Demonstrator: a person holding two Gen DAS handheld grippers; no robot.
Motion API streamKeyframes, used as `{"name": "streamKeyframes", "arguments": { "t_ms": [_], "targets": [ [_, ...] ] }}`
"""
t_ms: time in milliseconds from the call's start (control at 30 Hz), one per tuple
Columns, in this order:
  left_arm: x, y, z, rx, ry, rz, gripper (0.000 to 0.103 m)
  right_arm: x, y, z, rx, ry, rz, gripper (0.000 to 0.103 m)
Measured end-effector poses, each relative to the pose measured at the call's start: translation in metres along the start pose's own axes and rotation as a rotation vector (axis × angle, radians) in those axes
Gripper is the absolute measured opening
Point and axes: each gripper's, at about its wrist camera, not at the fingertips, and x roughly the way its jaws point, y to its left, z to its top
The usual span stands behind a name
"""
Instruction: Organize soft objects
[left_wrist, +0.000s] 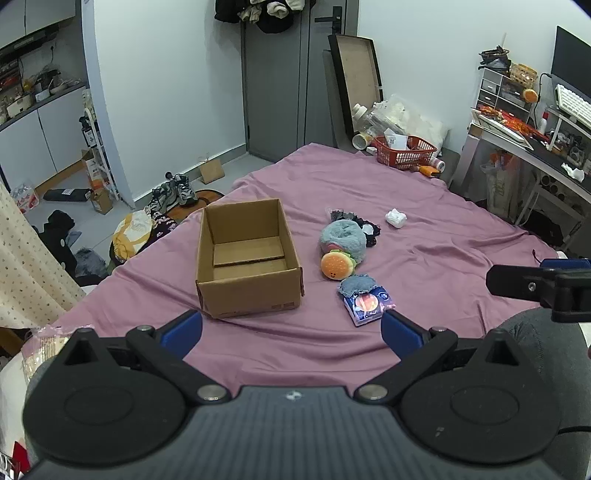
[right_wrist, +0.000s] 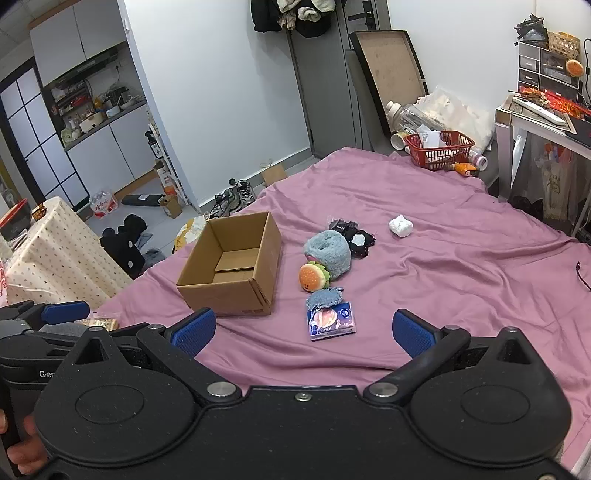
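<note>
Soft toys sit mid-bed ahead of me; both my jaws gape wide, holding nothing. Nearest is a tissue pack (right_wrist: 331, 319), then the burger plush (right_wrist: 313, 277) against a fuzzy blue plush (right_wrist: 330, 252), cardboard box (right_wrist: 231, 273) beside them.

Right tool (right_wrist: 302, 328): hanging spread wide over the mauve bed sheet (right_wrist: 443, 266)
Brown cardboard box (right_wrist: 232, 266): sitting empty

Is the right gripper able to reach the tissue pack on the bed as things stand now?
Probably yes. The right gripper is open, and the tissue pack lies just ahead of it on the bare pink sheet, with only the denim scrap touching its far edge.
</note>
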Motion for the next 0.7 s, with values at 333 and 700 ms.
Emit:
{"name": "streamKeyframes", "arguments": {
  "t_ms": [333, 700],
  "targets": [
    [-0.0015, -0.0026, -0.0015, 0.0, 0.0, 0.001, 0.102, -0.0019, -0.0039, -0.0019, 0.014, -0.009, 0.002, 0.103],
    [-0.0035, -0.007, 0.0004, -0.002, 0.004, 0.001, 0.102, -0.0021, -0.0026, -0.0018, 0.009, -0.007, 0.009, 0.103]
  ]
}}
